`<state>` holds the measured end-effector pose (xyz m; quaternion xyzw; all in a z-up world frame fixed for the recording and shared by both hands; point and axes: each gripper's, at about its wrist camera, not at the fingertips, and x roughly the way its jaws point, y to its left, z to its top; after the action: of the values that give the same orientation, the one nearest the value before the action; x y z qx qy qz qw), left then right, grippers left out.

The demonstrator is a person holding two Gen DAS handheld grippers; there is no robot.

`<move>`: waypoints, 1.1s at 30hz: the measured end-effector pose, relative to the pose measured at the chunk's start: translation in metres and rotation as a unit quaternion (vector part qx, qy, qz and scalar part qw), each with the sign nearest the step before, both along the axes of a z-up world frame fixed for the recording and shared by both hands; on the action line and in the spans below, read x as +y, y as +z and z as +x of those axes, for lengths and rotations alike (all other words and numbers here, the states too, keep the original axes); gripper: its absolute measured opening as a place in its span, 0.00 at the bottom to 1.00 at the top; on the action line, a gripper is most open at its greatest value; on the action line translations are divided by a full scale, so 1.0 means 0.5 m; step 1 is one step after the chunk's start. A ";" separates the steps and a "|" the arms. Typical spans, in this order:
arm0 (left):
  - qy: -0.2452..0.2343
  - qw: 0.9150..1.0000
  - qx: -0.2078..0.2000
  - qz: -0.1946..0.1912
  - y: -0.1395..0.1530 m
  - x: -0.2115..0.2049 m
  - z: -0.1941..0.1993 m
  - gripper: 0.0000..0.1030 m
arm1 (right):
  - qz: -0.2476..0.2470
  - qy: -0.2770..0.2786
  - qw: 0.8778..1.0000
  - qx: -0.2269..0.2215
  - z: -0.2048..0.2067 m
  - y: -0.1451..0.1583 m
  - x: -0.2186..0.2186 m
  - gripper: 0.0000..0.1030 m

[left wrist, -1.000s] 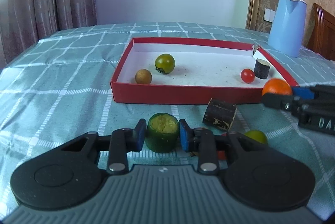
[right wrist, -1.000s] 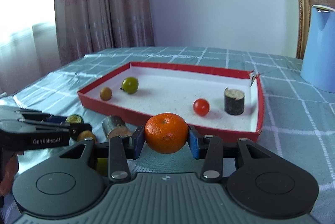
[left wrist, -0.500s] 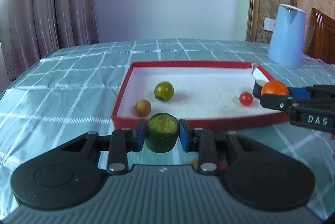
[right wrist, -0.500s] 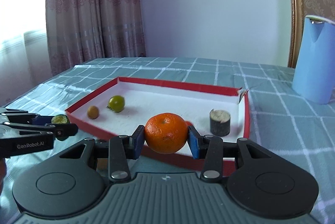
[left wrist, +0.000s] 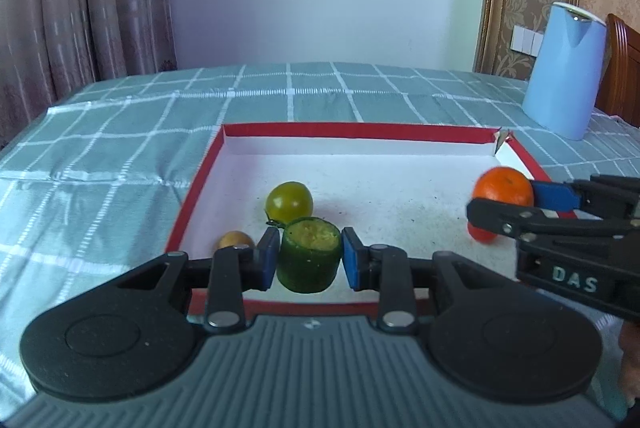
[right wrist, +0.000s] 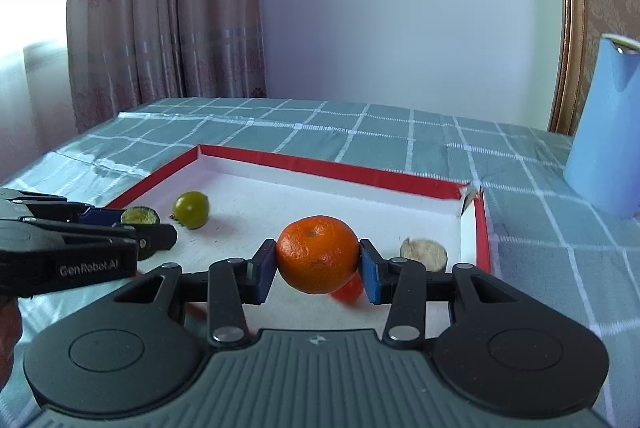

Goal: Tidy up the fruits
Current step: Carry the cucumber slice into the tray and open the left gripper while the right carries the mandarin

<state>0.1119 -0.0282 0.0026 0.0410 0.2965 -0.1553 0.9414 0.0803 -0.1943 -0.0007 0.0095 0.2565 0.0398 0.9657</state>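
My left gripper (left wrist: 309, 257) is shut on a green cut fruit piece (left wrist: 310, 255), held over the near left part of the red-rimmed white tray (left wrist: 352, 133). My right gripper (right wrist: 318, 266) is shut on an orange mandarin (right wrist: 318, 253) above the tray's right part (right wrist: 482, 224). In the tray lie a green tomato (left wrist: 289, 201), a small brown round fruit (left wrist: 236, 240) partly hidden by my left finger, a red cherry tomato (right wrist: 348, 290) under the mandarin, and a dark cylinder piece (right wrist: 424, 253).
A light blue kettle (left wrist: 564, 68) stands on the teal checked tablecloth (left wrist: 100, 156) beyond the tray's right corner. A wooden chair (left wrist: 624, 68) is behind it. Curtains hang at the back left. The tray's far right corner (left wrist: 500, 140) is torn.
Both grippers have moved forward from in front of the tray to over it, each carrying its fruit. The pieces that lay on the cloth before the tray have dropped out of view.
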 end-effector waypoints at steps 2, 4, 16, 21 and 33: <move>0.001 1.000 0.008 0.000 -0.005 -0.006 0.015 0.29 | -0.008 -0.003 1.000 0.006 0.025 -0.004 0.006 0.41; 0.001 1.000 0.014 0.002 -0.010 -0.012 0.028 0.29 | -0.010 -0.005 1.000 0.014 0.049 -0.011 0.010 0.41; 0.009 1.000 0.026 0.014 -0.030 -0.026 0.077 0.29 | -0.022 -0.013 0.998 0.051 0.130 -0.046 0.023 0.41; 0.014 0.999 0.024 0.026 -0.039 -0.037 0.088 0.33 | -0.023 -0.014 0.998 0.051 0.134 -0.049 0.023 0.41; 0.040 0.999 0.018 0.027 -0.043 -0.023 0.094 0.60 | -0.021 -0.014 0.998 0.056 0.136 -0.046 0.019 0.43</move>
<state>0.1587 -0.0397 -0.0191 0.0513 0.3193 -0.1102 0.9398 0.1483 -0.1850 -0.0235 -0.0049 0.3110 0.0209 0.9502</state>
